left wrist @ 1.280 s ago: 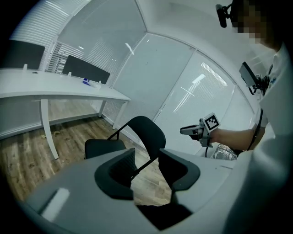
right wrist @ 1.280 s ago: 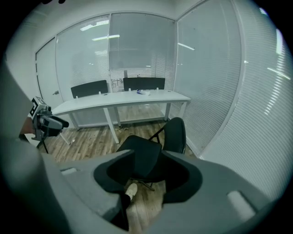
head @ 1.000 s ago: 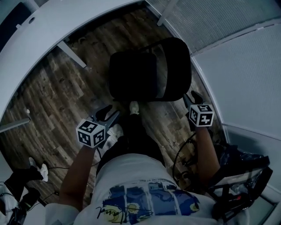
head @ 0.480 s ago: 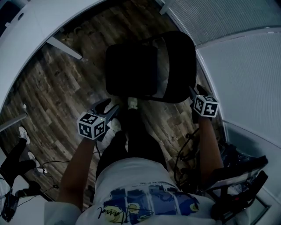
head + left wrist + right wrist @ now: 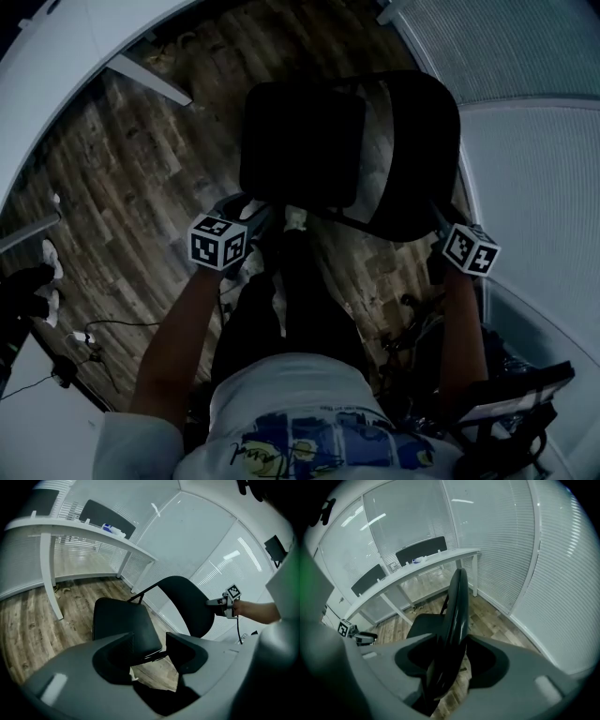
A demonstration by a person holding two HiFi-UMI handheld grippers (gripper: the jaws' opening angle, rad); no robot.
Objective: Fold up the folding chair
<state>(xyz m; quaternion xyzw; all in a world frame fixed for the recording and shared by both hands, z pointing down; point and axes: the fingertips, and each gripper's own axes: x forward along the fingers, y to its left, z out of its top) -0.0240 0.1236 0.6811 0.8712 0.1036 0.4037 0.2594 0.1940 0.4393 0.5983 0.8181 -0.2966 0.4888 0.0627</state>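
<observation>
The black folding chair stands unfolded on the wood floor, with its seat [image 5: 300, 141] to the left of its backrest [image 5: 412, 159]. My left gripper [image 5: 246, 208] is at the seat's near left corner. In the left gripper view the seat [image 5: 122, 620] reaches with its corner between the jaws of the left gripper [image 5: 150, 648], which have just been opening. My right gripper [image 5: 439, 220] is at the backrest's near edge. In the right gripper view the backrest [image 5: 457, 602] runs edge-on between the jaws of the right gripper [image 5: 452, 651], which have just been opening; floor shows on its right side.
A white curved desk [image 5: 47, 94] with a slanted leg [image 5: 150, 80] bounds the floor at the left. A blind-covered glass wall [image 5: 525, 56] stands close behind the chair. Cables [image 5: 94, 333] lie on the floor at the left. A dark rack [image 5: 516, 394] stands at the lower right.
Both grippers have come down and in to the chair. The left one moved from beside the person's leg to the seat's corner. The right one has closed in around the backrest's edge.
</observation>
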